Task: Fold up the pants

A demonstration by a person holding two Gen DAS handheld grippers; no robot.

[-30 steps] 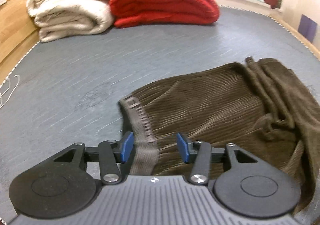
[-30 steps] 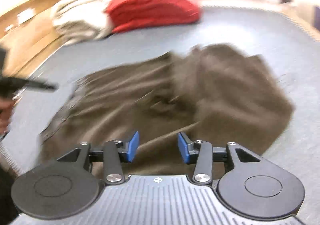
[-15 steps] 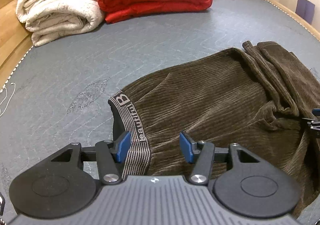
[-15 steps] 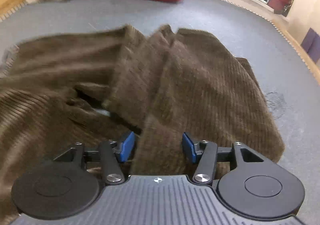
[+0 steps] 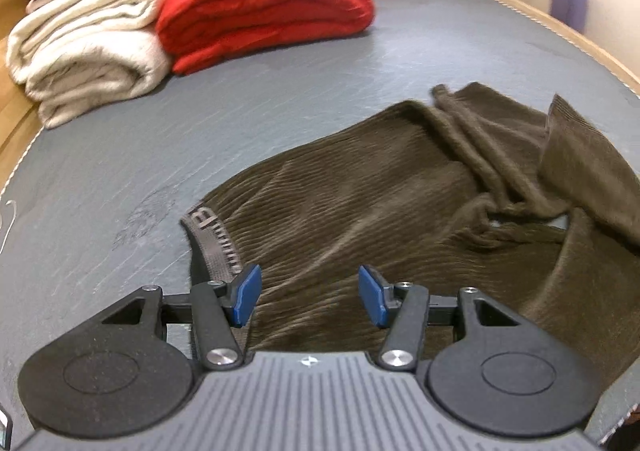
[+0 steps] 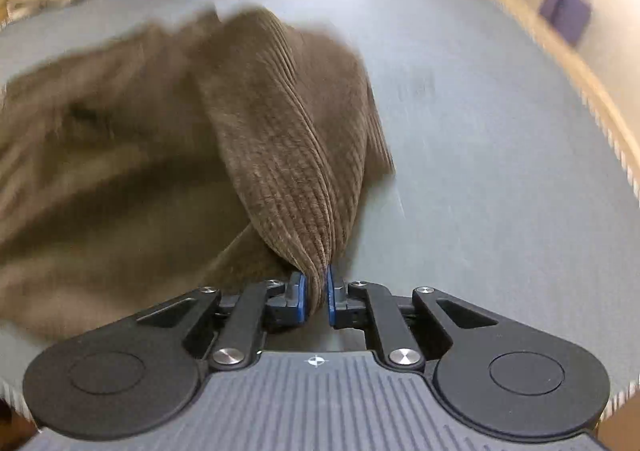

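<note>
The brown corduroy pants (image 5: 384,211) lie crumpled on the grey mattress (image 5: 280,99), and every place below is given relative to them. The folding is judged to be at its opening stage: no clean fold line shows, the legs sit bunched and twisted at the far right of the garment, and the grey lettered waistband (image 5: 214,247) lies exposed at its near left edge. The right gripper (image 6: 316,297) is closing its jaws, and a ridge of the corduroy stands pinched between the blue pads (image 6: 301,297), raised into a tented crease above the rest of the cloth. The left gripper (image 5: 308,301) hangs over the waist end, just right of the waistband, with its jaws spread wide and cloth lying beneath the gap; nothing is clamped there. What remains, on this evidence, is nearly the whole job: securing the waist end, drawing the legs out straight, laying one upon the other, and doubling the length. No containers are in view, so no contents can be reported. Well beyond the pants, at the far end of the mattress, a rolled cream blanket (image 5: 88,59) and a folded red quilt (image 5: 260,7) sit side by side, touching.
</note>
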